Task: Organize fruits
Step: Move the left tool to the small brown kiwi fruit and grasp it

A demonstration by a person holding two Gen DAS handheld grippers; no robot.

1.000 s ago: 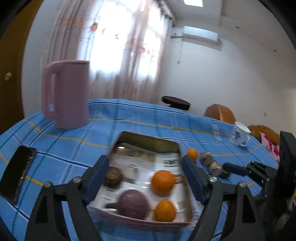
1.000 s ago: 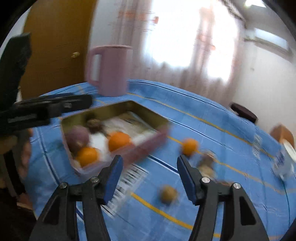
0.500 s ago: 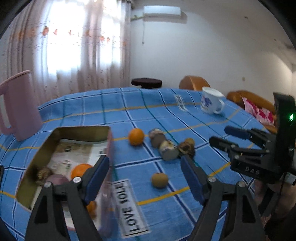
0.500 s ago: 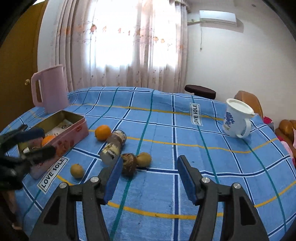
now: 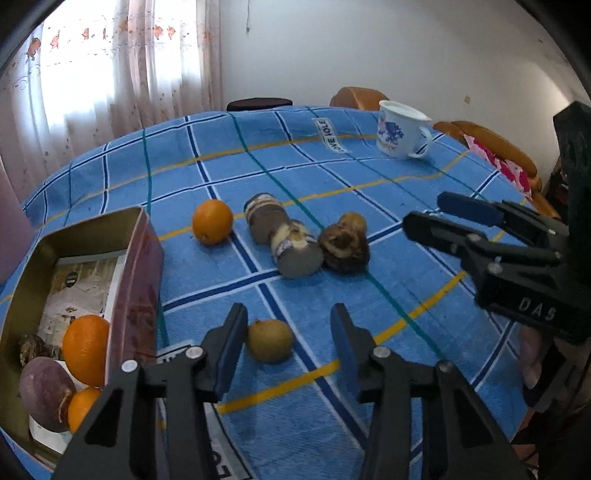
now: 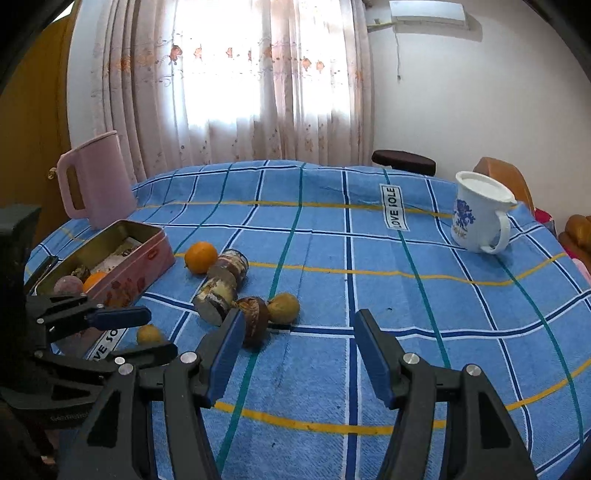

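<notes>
Blue checked cloth [image 5: 369, 295] covers the table. Left gripper [image 5: 288, 354] is closing, its fingers either side of a small yellow-brown round fruit [image 5: 270, 345] but not pinching. At nine o'clock sits the pink metal tin [image 5: 138, 280]. Right gripper [image 6: 299, 354] stays spread, holding nothing.

a lived-in room of a home: a table under a blue checked cloth [image 6: 369, 295], floral sheer curtains [image 6: 236, 85] over a bright window, a wall air conditioner [image 6: 428, 14], a wooden door [image 6: 33, 110], a pink jug [image 6: 99, 181], a flowered mug [image 6: 476, 214].
</notes>
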